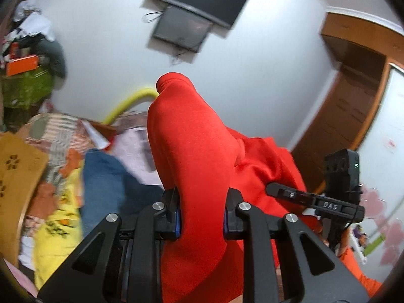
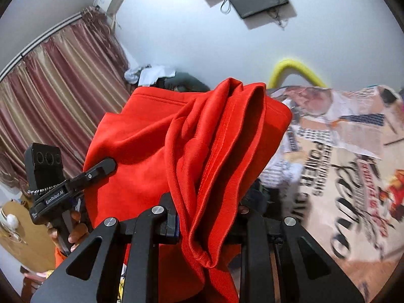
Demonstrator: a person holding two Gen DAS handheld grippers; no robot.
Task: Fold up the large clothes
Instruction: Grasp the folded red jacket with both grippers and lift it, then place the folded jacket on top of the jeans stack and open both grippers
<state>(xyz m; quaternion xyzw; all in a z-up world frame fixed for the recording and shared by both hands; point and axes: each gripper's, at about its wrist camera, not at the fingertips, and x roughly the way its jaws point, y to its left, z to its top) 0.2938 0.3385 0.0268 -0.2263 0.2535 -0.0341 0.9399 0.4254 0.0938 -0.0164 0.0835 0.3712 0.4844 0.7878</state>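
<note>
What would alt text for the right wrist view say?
The right tool is shut on a bunched red garment lifted above a printed bedspread. The left tool grips it too, with striped curtains behind.

Bright indoor light, motion blur, fisheye edges

A home bedroom: a bed [image 2: 353,176] spread with printed sheets, striped curtains [image 2: 58,88] far left, a wooden wardrobe [image 1: 353,96] right, wall-mounted screens [image 1: 199,5] on the far wall.
</note>
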